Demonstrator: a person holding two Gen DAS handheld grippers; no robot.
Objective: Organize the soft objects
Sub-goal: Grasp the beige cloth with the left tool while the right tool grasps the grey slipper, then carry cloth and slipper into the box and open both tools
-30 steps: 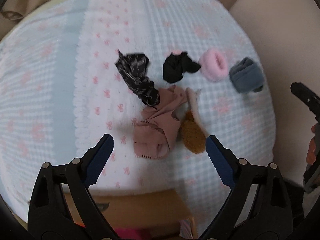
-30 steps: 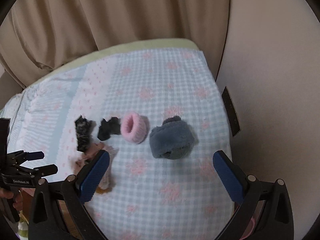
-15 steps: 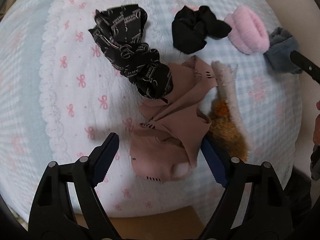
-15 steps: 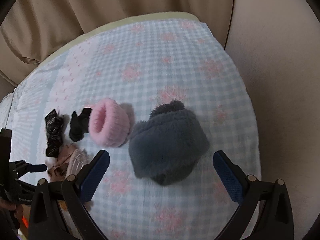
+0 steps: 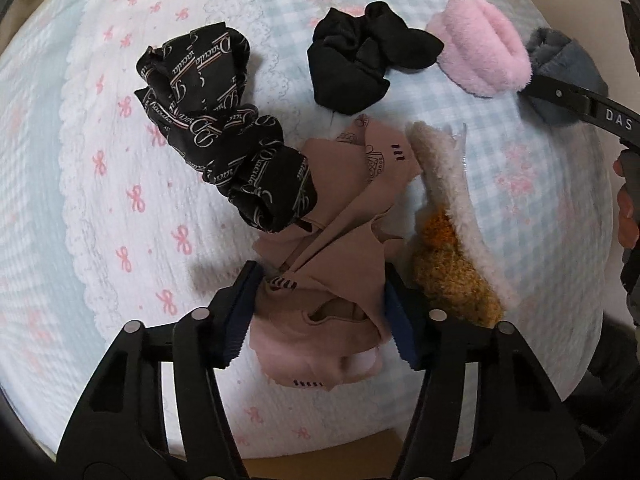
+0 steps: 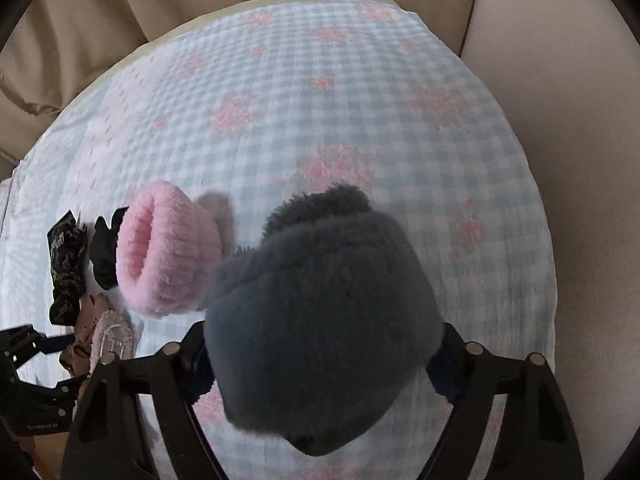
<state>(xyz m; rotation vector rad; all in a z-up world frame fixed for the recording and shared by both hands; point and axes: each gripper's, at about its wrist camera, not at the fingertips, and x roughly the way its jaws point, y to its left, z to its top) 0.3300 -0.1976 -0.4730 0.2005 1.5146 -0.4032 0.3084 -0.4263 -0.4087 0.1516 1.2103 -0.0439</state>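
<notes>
The left gripper has its two blue pads pressed against the sides of the dusty-pink cloth at the lower middle of the left wrist view, so it is clenched on this cloth. The cloth lies crumpled and reaches up toward the centre of the frame, where the black patterned scarf lies over its upper edge. Just right of the cloth lies a cream and orange fluffy piece, touching it. At the top of the frame sit a black scrunchie and, right of it, a pink fluffy band.

In the right wrist view, the right gripper has its fingers on both sides of the grey fluffy item, which fills the lower centre of the frame. The pads are mostly hidden behind the fur, so I cannot tell if they press it. The pink band touches the grey item on its left. All rests on a checked blue bedcover.
</notes>
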